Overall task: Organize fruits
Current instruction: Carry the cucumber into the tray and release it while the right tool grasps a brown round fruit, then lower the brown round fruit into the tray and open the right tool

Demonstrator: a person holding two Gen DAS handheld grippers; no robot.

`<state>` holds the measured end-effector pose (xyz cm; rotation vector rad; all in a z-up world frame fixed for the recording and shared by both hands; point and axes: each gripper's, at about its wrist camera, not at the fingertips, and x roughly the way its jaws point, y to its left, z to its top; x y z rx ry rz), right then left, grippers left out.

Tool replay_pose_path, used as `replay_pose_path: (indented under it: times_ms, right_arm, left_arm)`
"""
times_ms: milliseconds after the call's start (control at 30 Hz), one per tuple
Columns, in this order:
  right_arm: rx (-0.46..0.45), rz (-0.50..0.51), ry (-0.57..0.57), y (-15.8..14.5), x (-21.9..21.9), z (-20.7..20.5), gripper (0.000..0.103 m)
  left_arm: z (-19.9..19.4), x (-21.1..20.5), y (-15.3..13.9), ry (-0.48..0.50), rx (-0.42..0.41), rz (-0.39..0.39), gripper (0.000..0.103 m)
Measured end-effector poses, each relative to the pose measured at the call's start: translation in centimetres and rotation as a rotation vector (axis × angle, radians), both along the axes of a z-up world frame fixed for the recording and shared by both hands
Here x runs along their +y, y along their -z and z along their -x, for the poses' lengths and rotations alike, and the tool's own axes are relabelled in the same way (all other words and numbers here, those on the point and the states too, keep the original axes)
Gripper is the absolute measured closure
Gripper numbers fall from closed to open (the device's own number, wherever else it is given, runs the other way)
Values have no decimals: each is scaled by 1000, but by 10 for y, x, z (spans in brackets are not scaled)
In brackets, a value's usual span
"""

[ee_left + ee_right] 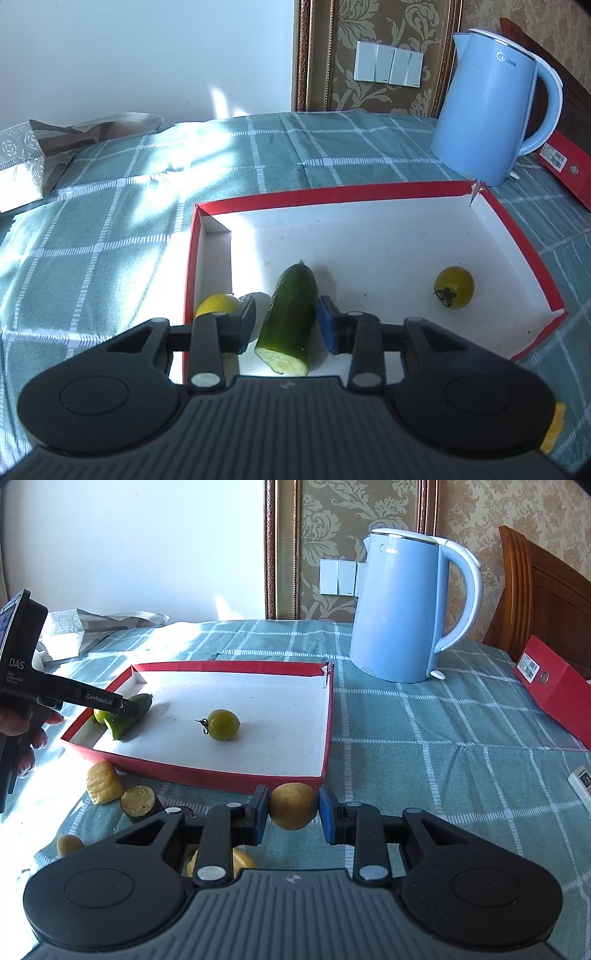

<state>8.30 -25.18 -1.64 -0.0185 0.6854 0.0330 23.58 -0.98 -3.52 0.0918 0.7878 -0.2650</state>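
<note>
A red-rimmed white box lid [369, 192] [236, 666] lies on the checked cloth. In it are a cut cucumber piece [290, 319] [129, 716], a green tomato [454, 287] [223, 724] and a yellow fruit [217, 304] at the left wall. My left gripper [286, 325] is open, its jaws either side of the cucumber without pressing it. My right gripper [293, 806] is shut on a round yellow-brown fruit [293, 805], just in front of the lid's near edge.
A blue kettle [402, 605] [491, 107] stands behind the lid. A red box [554, 690] is at the right. Loose pieces of produce [122, 790] lie on the cloth left of my right gripper. A silver bag [26, 155] sits far left.
</note>
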Motion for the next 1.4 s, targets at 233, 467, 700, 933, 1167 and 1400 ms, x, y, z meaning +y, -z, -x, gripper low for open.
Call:
replay_pose_path:
  times_ms: [233,467,700,933,1167,1400]
  right_arm:
    - [-36,11,-22,-12,12,-2,75]
    - [-58,39,-63,-21,28,-13,75]
    - [-54,60,-100,-15,45,-43,75]
    - [-30,113,-211,3,79,-80,75]
    - [-17,171,-297,22,108,-101,75]
    - [41,182,-323,39,117,-114,74]
  left_arm:
    - [19,7,-14,-6,-51,-26,60]
    - [46,36,-31,-52,-82,4,58]
    - [88,58,-36,-91,-95,10,54]
    - [122,71,-25,-121,-57,-5,48]
    - [142,76,-28,-123,-66,-11,48]
    - [152,74,-25,-117,-63,-23,47]
